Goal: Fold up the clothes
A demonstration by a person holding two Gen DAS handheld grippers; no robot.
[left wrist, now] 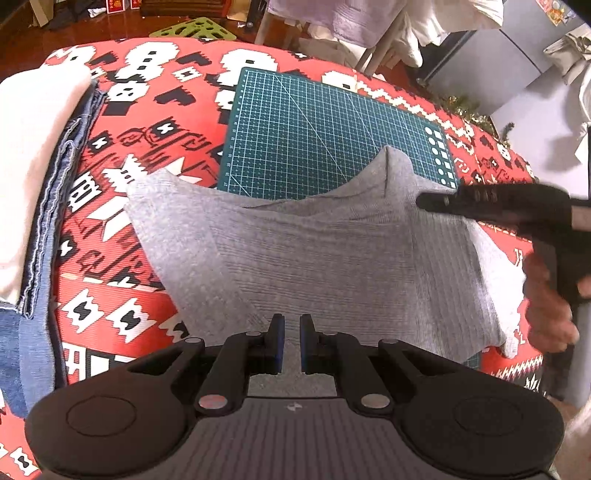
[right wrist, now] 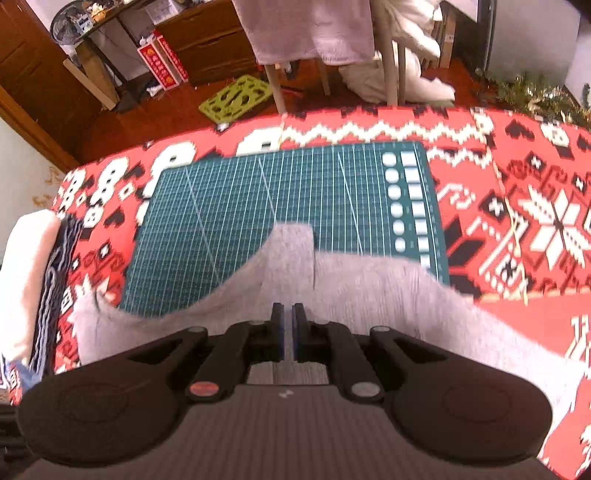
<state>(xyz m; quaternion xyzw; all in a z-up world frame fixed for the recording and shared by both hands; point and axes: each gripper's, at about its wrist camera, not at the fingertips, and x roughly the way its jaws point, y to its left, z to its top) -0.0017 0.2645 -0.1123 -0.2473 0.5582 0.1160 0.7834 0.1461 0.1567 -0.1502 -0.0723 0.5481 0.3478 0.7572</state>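
Note:
A grey knit garment [left wrist: 332,258] lies across the near part of the green cutting mat [left wrist: 314,122] and the red patterned table cover [left wrist: 122,280]. Its far edge rises to a peak over the mat. My left gripper [left wrist: 292,325] sits at its near edge with the jaws almost together and grey cloth in the narrow gap. My right gripper [left wrist: 421,201] comes in from the right onto the garment's far right corner, with a hand [left wrist: 546,306] on its handle. In the right wrist view that gripper [right wrist: 287,314] is shut with the blurred grey garment [right wrist: 369,291] bunched around its fingers.
A stack of folded clothes [left wrist: 33,166], white on top of blue denim, stands at the table's left edge [right wrist: 26,280]. Beyond the far edge are chair legs with draped laundry [right wrist: 314,33] and a green plastic grid [right wrist: 236,98] on the wooden floor.

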